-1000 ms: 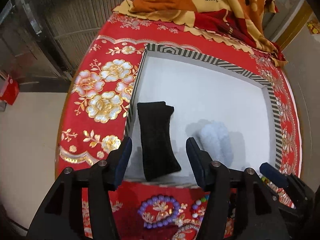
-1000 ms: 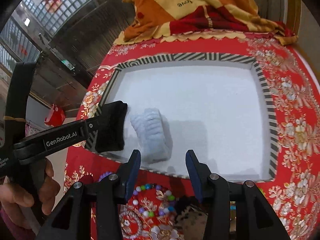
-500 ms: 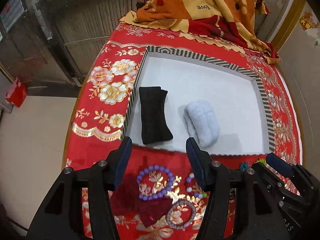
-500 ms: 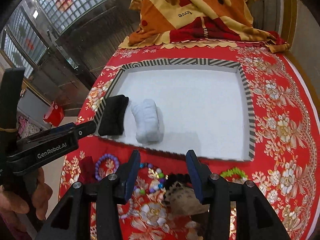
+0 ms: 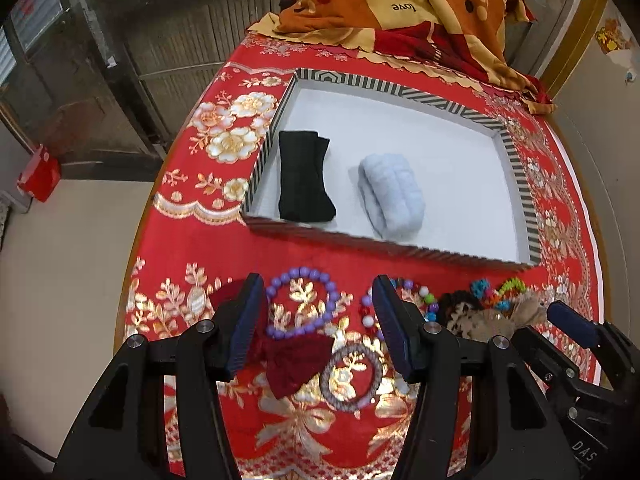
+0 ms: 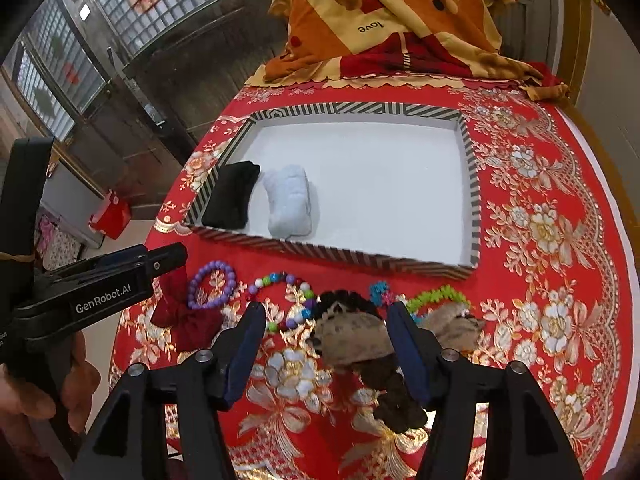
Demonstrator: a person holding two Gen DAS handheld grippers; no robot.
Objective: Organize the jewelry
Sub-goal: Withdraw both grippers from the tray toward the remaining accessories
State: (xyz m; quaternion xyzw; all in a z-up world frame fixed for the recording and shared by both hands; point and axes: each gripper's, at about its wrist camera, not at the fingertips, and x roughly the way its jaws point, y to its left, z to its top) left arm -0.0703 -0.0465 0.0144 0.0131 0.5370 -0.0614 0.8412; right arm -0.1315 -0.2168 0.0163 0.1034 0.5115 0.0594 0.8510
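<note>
While both grippers' fingers stand spread, empty | purple bead bracelet [image 5: 303,303]: round, glossy, lying flat

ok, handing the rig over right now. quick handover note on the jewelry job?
Left tool: open, empty, above the purple bead bracelet and dark red scrunchie.
Right tool: open, jaws have just been opening, nothing gripped; the tan scrunchie lies below them.
Tray: black roll and pale blue roll side by side at its left end, rest bare.
Done: two rolls placed.
Left: everything in front of the tray on the red cloth: multicolour bead bracelet, grey ring, green bracelet, scrunchies.
</note>
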